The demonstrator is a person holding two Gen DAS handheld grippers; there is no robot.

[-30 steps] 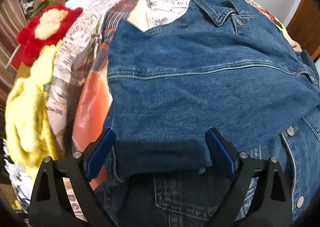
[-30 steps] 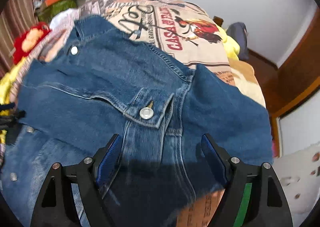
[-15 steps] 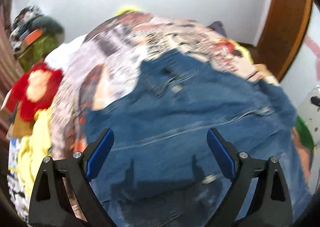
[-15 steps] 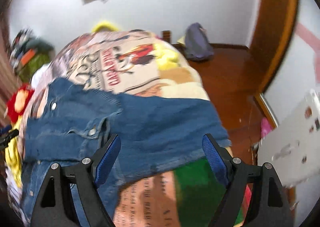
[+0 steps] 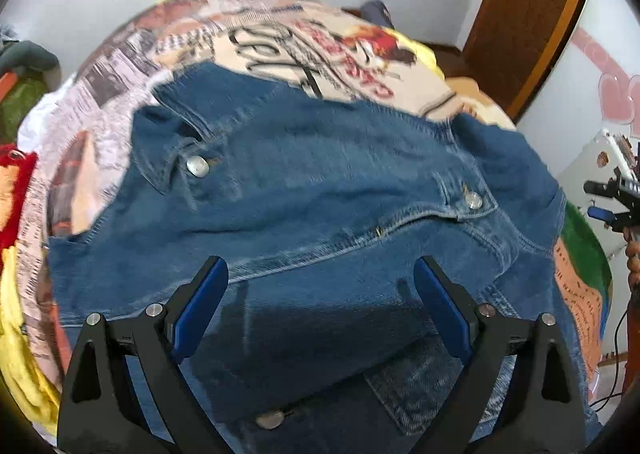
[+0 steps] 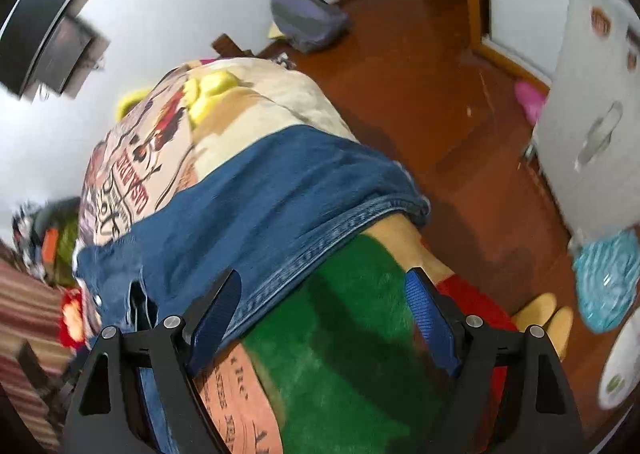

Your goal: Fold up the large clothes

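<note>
A blue denim jacket point(image 5: 320, 190) lies spread on a bed covered by a printed blanket point(image 5: 304, 42), collar towards the far left, with metal buttons showing. My left gripper point(image 5: 322, 302) is open and empty, held above the jacket's near part. My right gripper point(image 6: 322, 314) is open and empty, above the bed's right edge over a green patch of the blanket point(image 6: 352, 334); the jacket's sleeve and hem point(image 6: 272, 206) lie just beyond its left finger. The right gripper also shows at the far right in the left wrist view point(image 5: 612, 206).
A red and yellow plush heap point(image 5: 12, 214) lies at the bed's left side. Right of the bed are a wooden floor point(image 6: 460, 142), a white cabinet point(image 6: 592, 126), a grey bag point(image 6: 308, 18) by the wall, slippers point(image 6: 544, 314) and a teal cloth point(image 6: 612, 282).
Both grippers have risen and pulled back from the jacket. The left view now takes in the whole jacket; the right gripper has swung right, past the bed's edge. Both stay open.
</note>
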